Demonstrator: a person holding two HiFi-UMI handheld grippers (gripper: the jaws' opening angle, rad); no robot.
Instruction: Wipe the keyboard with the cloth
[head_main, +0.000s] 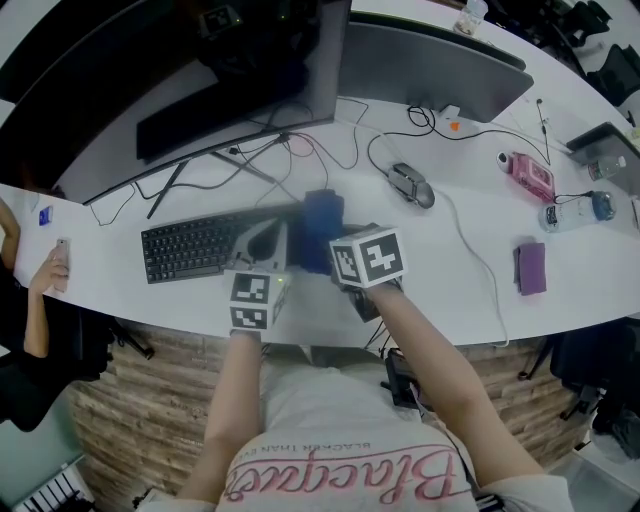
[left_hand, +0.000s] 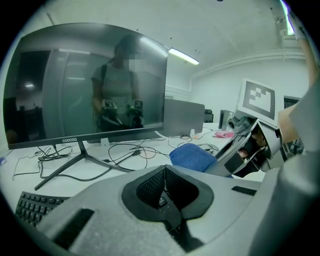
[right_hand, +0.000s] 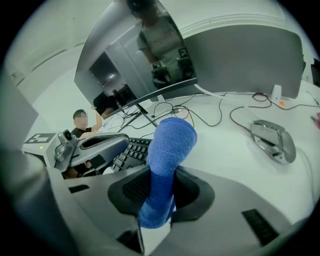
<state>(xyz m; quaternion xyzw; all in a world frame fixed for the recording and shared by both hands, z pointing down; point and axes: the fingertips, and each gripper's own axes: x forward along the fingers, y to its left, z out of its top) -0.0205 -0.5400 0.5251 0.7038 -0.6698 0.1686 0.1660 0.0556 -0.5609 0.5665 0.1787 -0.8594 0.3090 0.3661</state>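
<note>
A black keyboard (head_main: 195, 248) lies on the white desk (head_main: 440, 290) in front of the monitor; in the gripper views only its keys (left_hand: 35, 205) and near corner (right_hand: 132, 148) show. My right gripper (head_main: 318, 248) is shut on a blue cloth (head_main: 320, 222), held over the keyboard's right end. In the right gripper view the cloth (right_hand: 167, 150) stands up folded out of the gripper (right_hand: 160, 192). My left gripper (head_main: 262, 242) hovers just left of it over the keyboard, shut (left_hand: 165, 177) with nothing in it. From that side the cloth (left_hand: 192, 156) lies just ahead.
A large dark monitor (head_main: 230, 70) with cables stands behind the keyboard, a second screen's back (head_main: 430, 65) beyond. A stapler (head_main: 410, 185), a pink object (head_main: 530, 175), a bottle (head_main: 580, 210) and a purple cloth (head_main: 531, 268) lie to the right. A person (head_main: 40, 280) sits at left.
</note>
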